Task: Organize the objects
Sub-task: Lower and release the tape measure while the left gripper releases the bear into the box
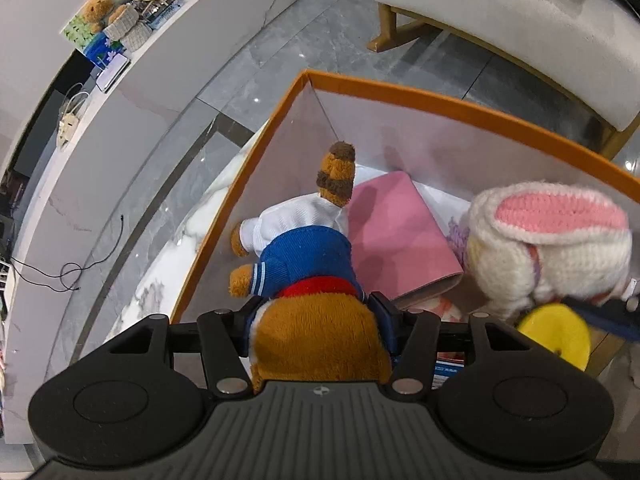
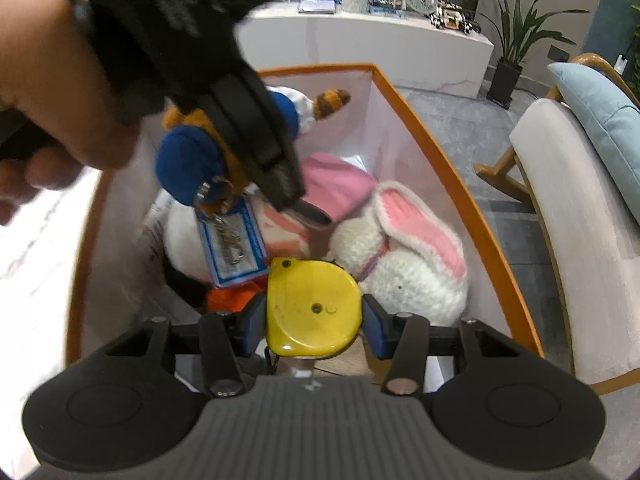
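A brown plush toy (image 1: 308,256) in a blue jacket and white trousers hangs head-up over the orange-rimmed box (image 1: 440,98), with my left gripper (image 1: 318,308) shut on its head. From the right wrist view the same plush toy (image 2: 188,164) dangles a blue-and-white keychain tag (image 2: 236,248) under the left gripper (image 2: 284,184), which a hand (image 2: 48,80) holds. My right gripper (image 2: 314,308) is shut on a yellow tape measure (image 2: 312,280) just above the box's near end. Inside lie a pink pouch (image 2: 336,184) and a white knitted rabbit (image 2: 404,264) with pink ears.
The box stands on a white marble tabletop (image 1: 180,248). A pale upholstered bench (image 2: 560,208) with a blue cushion (image 2: 600,120) runs along the right. A low marble cabinet (image 2: 360,48) with baskets and trinkets stands behind, beside a potted plant (image 2: 512,28). A black cable (image 1: 68,272) lies on the floor.
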`<state>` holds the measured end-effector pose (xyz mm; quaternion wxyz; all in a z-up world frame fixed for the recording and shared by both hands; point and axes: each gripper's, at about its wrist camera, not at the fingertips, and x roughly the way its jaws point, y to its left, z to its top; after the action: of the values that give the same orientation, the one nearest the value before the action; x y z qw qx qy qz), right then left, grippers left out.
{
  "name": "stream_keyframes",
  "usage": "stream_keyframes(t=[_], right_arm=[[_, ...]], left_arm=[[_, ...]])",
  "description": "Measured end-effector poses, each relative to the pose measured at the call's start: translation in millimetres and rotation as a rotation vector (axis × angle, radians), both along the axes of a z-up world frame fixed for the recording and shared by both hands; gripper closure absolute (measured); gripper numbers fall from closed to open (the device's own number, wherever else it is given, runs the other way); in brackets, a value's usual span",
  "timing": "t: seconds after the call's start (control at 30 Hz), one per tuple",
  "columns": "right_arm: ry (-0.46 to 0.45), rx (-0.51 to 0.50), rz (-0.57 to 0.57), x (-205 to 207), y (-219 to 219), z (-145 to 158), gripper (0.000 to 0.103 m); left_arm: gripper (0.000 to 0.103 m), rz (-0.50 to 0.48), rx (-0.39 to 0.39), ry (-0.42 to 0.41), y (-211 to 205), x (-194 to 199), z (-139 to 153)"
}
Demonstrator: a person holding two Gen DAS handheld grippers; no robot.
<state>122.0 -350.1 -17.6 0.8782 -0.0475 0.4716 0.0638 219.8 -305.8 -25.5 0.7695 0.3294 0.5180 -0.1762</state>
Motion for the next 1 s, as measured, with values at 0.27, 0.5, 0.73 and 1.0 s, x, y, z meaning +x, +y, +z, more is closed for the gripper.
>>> stream_keyframes(t=[0.27,0.5,0.73,1.0], right_arm=[[0.008,-0.018,-0.001,4.8,1.3,-3.0,0.049],[-0.009,-0.018,0.001,3.5,3.7,2.0,0.043],[-0.029,-0.009,0.001,3.6,7.7,9.2,0.038],[-0.046,-0.009,-0.015,-0.7,5.7,16.1,0.032]], left_arm=[[0.023,-0.006,0.005,-0.012,3.8,-1.6,-5.6],[0.013,-0.025,0.035,-0.016,3.9,-5.2,-13.7],[0.013,-0.043,0.033,-0.024,7.7,-11.6,-4.2],[0.013,-0.03,-0.002,-0.047,14.1,-17.7,13.0]])
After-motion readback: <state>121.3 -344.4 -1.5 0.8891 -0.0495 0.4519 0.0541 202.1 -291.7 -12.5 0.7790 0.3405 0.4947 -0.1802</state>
